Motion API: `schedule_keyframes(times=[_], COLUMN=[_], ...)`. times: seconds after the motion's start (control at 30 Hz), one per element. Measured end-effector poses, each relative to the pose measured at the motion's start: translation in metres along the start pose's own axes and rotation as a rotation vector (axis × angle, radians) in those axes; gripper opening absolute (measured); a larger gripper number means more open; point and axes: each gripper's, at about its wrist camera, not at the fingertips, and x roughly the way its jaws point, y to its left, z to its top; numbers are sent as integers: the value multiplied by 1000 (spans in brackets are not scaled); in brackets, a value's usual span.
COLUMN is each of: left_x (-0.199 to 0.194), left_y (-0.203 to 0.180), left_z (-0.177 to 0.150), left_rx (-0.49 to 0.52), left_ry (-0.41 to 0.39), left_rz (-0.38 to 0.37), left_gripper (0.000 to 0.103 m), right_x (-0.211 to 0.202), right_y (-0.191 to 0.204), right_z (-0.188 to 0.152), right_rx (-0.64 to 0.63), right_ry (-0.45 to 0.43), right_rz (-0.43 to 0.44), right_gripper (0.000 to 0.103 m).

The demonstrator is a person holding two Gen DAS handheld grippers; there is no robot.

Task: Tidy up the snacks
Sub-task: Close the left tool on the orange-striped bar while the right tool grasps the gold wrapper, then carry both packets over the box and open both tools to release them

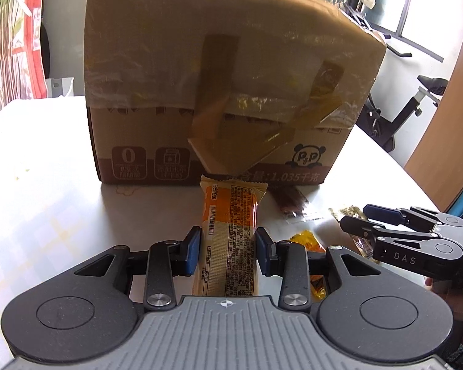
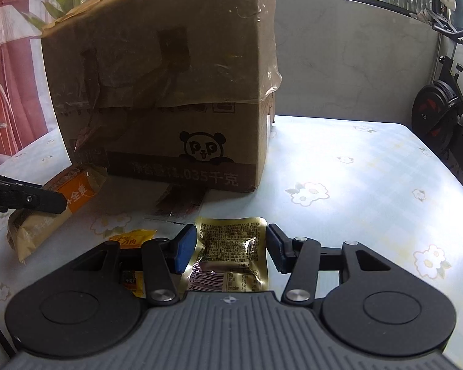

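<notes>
My left gripper (image 1: 227, 246) is shut on a long orange and cream snack bar (image 1: 228, 234), pointing at the cardboard box (image 1: 219, 86). The bar also shows in the right wrist view (image 2: 55, 209) with the left finger across it. My right gripper (image 2: 231, 246) straddles a gold foil snack packet (image 2: 231, 256) lying on the table; the pads stand close to its edges, and a grip is unclear. The right gripper also shows in the left wrist view (image 1: 355, 219). The box (image 2: 169, 92) stands taped, with a panda print.
A brown snack stick (image 1: 293, 203) lies by the box's base, also in the right wrist view (image 2: 179, 203). A yellow-orange packet (image 2: 132, 239) lies between the grippers. The floral tablecloth (image 2: 355, 185) stretches right. An exercise bike (image 2: 441, 117) stands beyond the table's edge.
</notes>
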Motion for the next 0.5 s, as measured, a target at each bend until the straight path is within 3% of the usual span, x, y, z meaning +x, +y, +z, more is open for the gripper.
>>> schedule_keyframes(times=[0.27,0.5], left_x=[-27,-78], left_y=[1,-5], left_z=[21,47], left_rx=[48,88], left_ry=[-88,-259], left_rz=[-20,-57], left_gripper=[39,39], right_x=[-27,-64], right_y=[-5,-4], right_z=[18,68], right_rx=[32,11], right_ry=[-96,-273], right_rz=[14,61], right_gripper=[52,52])
